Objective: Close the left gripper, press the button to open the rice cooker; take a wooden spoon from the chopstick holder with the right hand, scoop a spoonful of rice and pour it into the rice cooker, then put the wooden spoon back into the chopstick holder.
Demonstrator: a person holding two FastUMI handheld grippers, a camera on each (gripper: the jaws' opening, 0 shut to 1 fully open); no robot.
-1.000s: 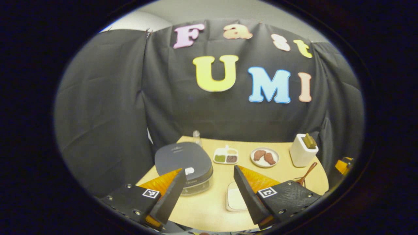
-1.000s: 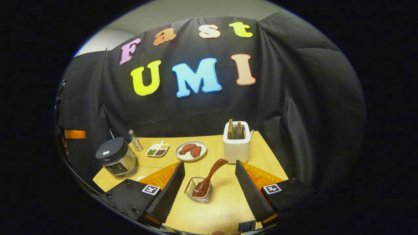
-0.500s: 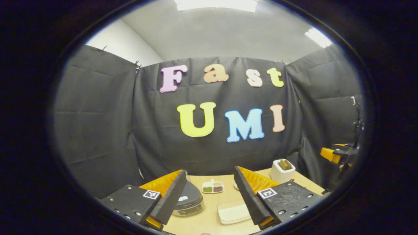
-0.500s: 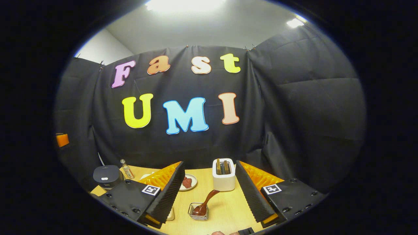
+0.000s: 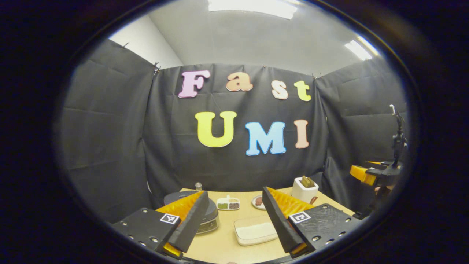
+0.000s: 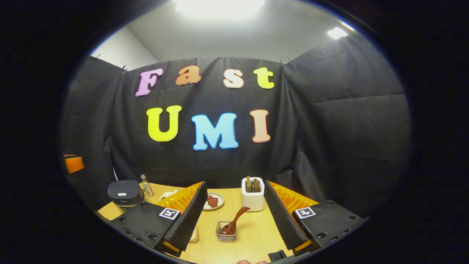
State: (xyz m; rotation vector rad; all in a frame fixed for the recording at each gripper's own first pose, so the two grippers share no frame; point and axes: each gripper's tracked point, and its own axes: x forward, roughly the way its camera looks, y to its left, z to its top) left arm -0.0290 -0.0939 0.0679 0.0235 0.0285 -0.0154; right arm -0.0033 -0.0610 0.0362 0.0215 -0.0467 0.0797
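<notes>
Wooden spoon (image 6: 234,220) leaning, bowl down, in the wire chopstick holder (image 6: 226,235) just before the toaster (image 6: 253,199); probably light and rigid, best gripped mid-handle. Jaws of both grippers stand wide, empty; rice cooker (image 6: 125,193) lid shut.

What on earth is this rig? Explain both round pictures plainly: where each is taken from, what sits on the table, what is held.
No robot here: a person holds a two-finger gripper in each hand, and a fisheye camera rides on each. The left gripper view looks along the left gripper; the right gripper view looks along the right gripper. Both have open jaws and hold nothing. On the wooden table sit a closed rice cooker, a tray of rice, a wooden spoon in its wire chopstick holder, a toaster, a plate of meat, a small bottle and a divided dish.
</notes>
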